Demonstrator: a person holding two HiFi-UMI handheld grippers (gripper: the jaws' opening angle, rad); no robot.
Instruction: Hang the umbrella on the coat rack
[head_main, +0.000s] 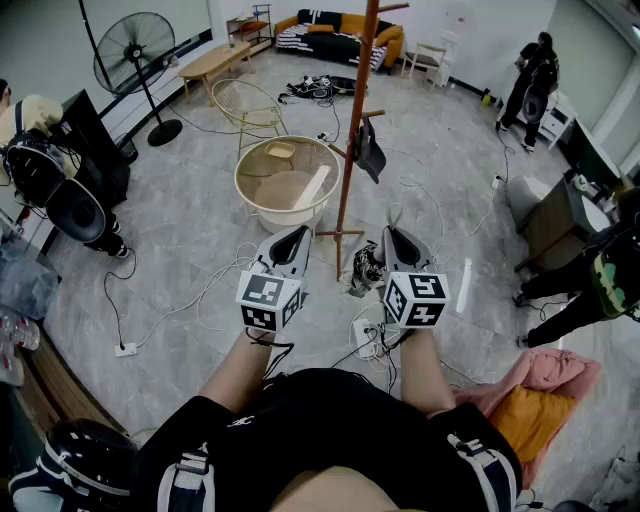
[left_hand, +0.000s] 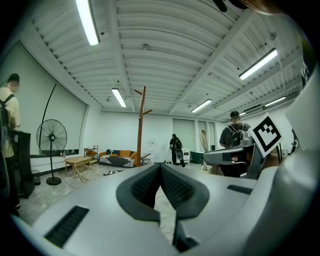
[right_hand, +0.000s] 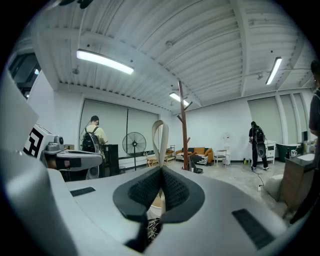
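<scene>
The wooden coat rack stands on the floor just ahead of me. A dark folded umbrella hangs from one of its pegs, clear of both grippers. My left gripper and right gripper are held side by side in front of the rack's foot, both shut with nothing between the pads. In the left gripper view the rack rises beyond the shut gripper. The right gripper view shows the rack with the umbrella on it. A pale loop stands past the gripper; I cannot tell what it is.
A round beige tub sits left of the rack. Cables and a power strip lie on the floor by my feet. A standing fan, a wire chair and a sofa are farther off. People stand at both sides.
</scene>
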